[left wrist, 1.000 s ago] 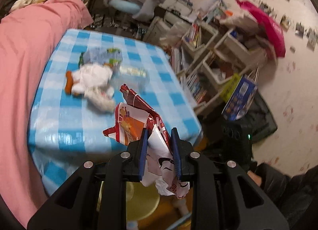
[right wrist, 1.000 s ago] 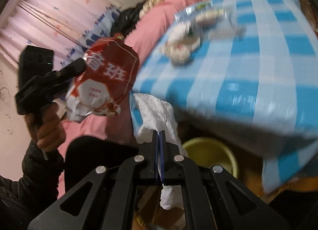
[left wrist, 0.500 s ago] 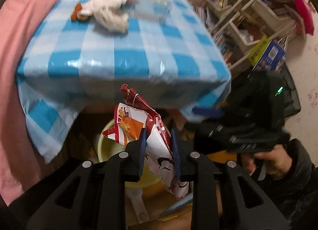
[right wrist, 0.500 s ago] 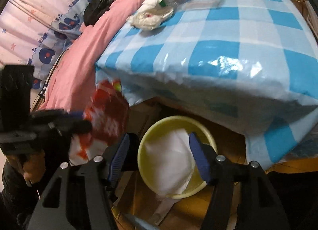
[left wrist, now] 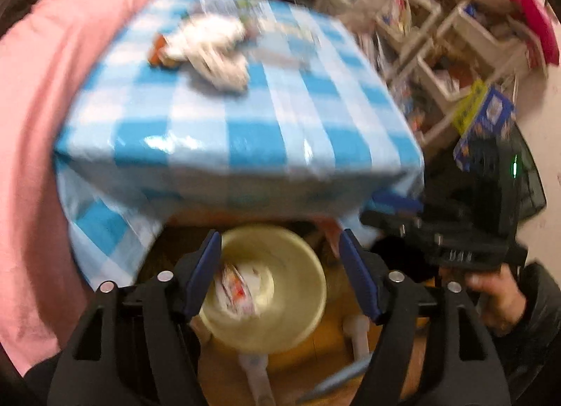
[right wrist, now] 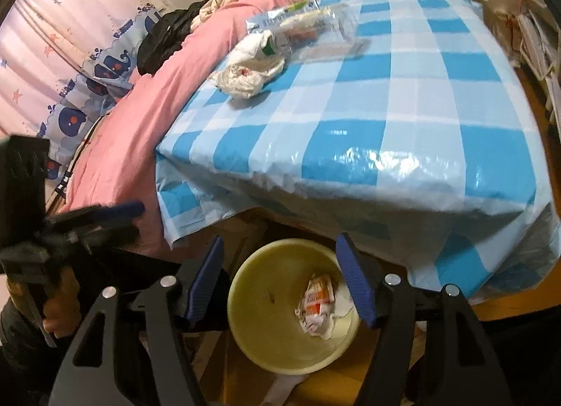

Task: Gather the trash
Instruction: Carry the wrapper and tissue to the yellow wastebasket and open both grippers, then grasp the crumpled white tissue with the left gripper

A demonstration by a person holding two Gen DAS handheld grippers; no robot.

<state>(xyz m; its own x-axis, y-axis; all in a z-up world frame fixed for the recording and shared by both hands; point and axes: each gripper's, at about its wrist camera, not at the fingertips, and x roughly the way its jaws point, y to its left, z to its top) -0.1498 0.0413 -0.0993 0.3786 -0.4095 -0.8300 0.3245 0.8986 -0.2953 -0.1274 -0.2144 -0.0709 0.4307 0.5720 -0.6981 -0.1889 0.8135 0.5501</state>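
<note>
Crumpled tissues [right wrist: 245, 78] and clear wrappers [right wrist: 308, 30] lie on the far tabletop, beyond both wide-open, empty grippers, left gripper [left wrist: 280, 276] and right gripper [right wrist: 280, 279], over the bin [right wrist: 245, 300].

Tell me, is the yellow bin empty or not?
Not empty: the yellow bin holds a red-and-white wrapper on white tissue.

A blue-checked table [right wrist: 385, 97] stands beside a pink-covered bed [right wrist: 147, 114], with whale-print curtains [right wrist: 80, 79] and cluttered white shelves [left wrist: 452, 41] nearby.

Glossy plastic tablecloth [right wrist: 368, 118], crumpled paper tissue [right wrist: 245, 79]
</note>
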